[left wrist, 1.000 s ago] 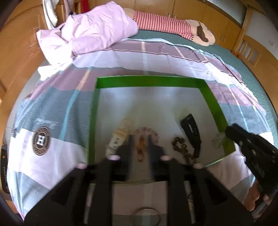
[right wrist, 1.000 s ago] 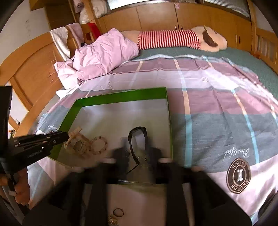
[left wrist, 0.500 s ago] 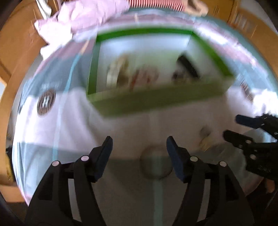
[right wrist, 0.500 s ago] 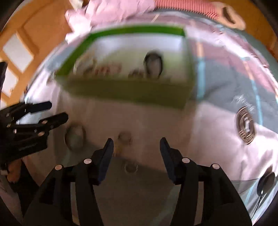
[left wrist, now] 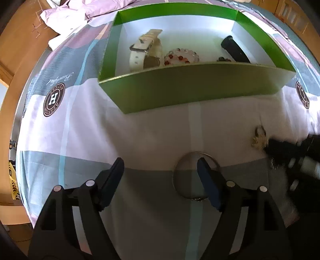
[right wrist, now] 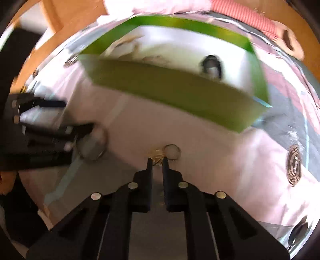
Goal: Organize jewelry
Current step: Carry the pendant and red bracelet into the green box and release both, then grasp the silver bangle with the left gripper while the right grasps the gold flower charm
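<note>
A green box on the bedspread holds a white watch, a red and clear bead bracelet, dark beads and a black band. In front of it lie a silver bangle, a small ring and a bunched gold chain. My left gripper is open and still opening, nothing between its jaws; its right finger overlaps the bangle. My right gripper is closing, fingertips nearly together with the gold chain between them.
The box stands just beyond both grippers. A crumpled pink quilt and a striped plush toy lie at the bed's far end. A wooden bed frame runs along the left. The left gripper reaches the bangle.
Both grippers dropped from above the box to the bedspread in front of it. The left jaws spread wider. The right jaws narrowed around the gold chain.
</note>
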Tool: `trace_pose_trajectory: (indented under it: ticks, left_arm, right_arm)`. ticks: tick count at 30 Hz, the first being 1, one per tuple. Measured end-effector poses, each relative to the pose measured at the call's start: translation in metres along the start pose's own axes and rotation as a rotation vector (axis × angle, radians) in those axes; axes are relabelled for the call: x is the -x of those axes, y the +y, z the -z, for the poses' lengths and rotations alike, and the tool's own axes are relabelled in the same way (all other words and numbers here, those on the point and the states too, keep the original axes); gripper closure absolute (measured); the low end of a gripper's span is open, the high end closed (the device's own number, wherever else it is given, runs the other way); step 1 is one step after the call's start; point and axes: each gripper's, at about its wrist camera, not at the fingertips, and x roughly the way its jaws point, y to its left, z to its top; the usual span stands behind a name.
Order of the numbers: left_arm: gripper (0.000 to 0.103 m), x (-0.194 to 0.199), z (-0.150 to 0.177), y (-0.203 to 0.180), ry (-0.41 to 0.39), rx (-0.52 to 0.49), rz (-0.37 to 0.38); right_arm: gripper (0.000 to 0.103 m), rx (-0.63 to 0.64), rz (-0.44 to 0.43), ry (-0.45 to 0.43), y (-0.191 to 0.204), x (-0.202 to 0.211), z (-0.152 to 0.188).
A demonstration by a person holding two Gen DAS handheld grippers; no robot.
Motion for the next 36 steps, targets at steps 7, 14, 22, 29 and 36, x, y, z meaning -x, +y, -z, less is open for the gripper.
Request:
trace_pose_trajectory:
  ticks: [7,14,22,29,36]
  left_arm:
    - [0.024,-0.004,0.01,-0.025,0.025,-0.095,0.002]
    - [0.023,-0.01,0.014,-0.038,0.043,-0.118,-0.027]
    - [0.022,-0.009,0.013,-0.038,0.05,-0.103,-0.019]
    - [0.022,-0.012,0.009,-0.028,0.049,-0.1,-0.024]
    - [0.045,-0.006,0.009,-0.024,0.035,-0.097,0.006]
  right_arm:
    - [0.081,-0.207,-0.018,0.011,-0.044,0.001,-0.01]
    - [0.06,-0.059,-0.062,0.021,-0.006,-0.003,-0.003]
    - [0.063,0.067,-0.013,0.014,0.019,-0.016,-0.001]
    - [0.083,0.074,0.005,0.016,0.02,-0.019,-0.005]
    - [0.083,-0.017,0.005,-0.058,-0.003,-0.003,-0.014]
